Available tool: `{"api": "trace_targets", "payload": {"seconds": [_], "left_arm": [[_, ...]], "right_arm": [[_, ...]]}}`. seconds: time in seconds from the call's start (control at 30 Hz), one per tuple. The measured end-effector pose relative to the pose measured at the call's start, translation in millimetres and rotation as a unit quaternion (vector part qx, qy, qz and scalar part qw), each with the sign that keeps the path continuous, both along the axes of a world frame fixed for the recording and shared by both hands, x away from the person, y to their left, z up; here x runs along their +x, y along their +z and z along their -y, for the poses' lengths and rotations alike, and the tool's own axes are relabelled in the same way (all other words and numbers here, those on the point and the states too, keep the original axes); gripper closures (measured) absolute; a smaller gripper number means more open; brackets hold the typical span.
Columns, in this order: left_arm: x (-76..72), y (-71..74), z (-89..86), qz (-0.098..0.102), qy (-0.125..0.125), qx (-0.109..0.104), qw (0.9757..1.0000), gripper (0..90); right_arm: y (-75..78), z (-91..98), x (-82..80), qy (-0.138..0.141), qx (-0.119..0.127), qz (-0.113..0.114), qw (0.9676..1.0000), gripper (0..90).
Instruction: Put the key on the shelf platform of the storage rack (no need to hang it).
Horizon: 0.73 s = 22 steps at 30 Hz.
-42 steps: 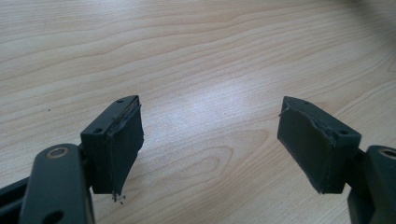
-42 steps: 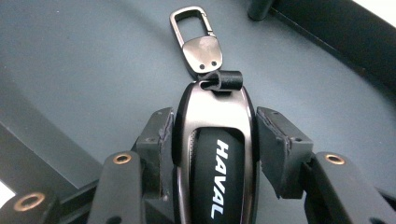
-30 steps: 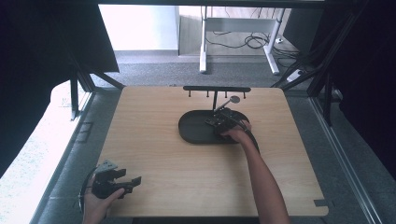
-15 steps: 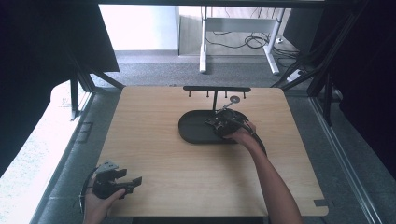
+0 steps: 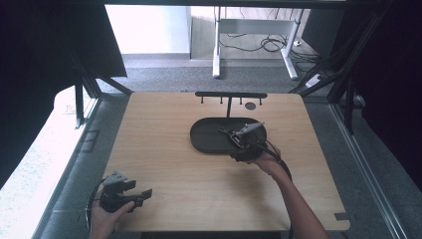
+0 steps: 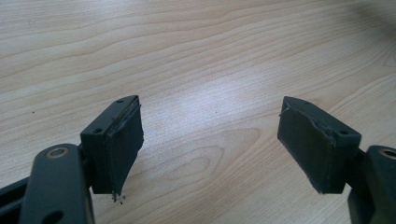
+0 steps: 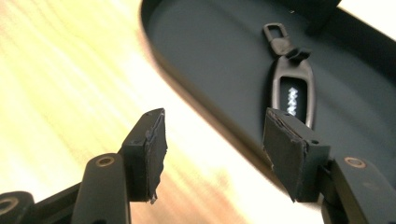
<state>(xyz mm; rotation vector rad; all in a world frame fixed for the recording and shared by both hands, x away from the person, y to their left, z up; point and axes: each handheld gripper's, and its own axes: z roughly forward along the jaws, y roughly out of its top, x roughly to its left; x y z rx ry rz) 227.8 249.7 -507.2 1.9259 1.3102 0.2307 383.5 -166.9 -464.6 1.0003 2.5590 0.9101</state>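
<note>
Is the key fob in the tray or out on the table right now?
In the tray. The key fob lies flat on the dark oval tray's floor, beyond the open right gripper, whose jaws hold nothing.

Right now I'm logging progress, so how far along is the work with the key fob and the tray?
Looks done: the key fob lies flat inside the dark oval tray, gripped by nothing. In hand: the right gripper hangs open over the tray's near rim, just short of the fob. The left gripper waits open over bare table. Left, probably: either grasping the fob or pulling the gripper away; I can't tell which.
</note>
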Motion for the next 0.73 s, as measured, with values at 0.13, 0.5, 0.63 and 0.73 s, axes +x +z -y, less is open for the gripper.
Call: {"api": "trace_targets", "payload": {"seconds": [0.13, 0.5, 0.63, 0.73], "left_arm": [[-0.1, 0.0, 0.4, 0.000, 0.001, 0.001, 1.0000, 22.6], [-0.2, -0.5, 2.8, -0.001, 0.000, 0.003, 1.0000, 22.5], [0.2, -1.3, 2.8, -0.001, -0.001, 0.004, 1.0000, 22.6], [0.6, -0.9, 2.4, -0.001, 0.000, 0.003, 1.0000, 22.5]], "right_arm": [[-7.6, 8.7, -20.2, 0.003, 0.014, 0.001, 0.9999, 39.8], [-22.2, 24.9, -54.7, 0.001, 0.045, 0.011, 0.9989, 40.2], [-23.8, 26.6, -57.9, -0.002, 0.039, 0.018, 0.9991, 39.7], [-25.0, 37.5, -58.5, -0.028, 0.043, 0.030, 0.9982, 39.6]]}}
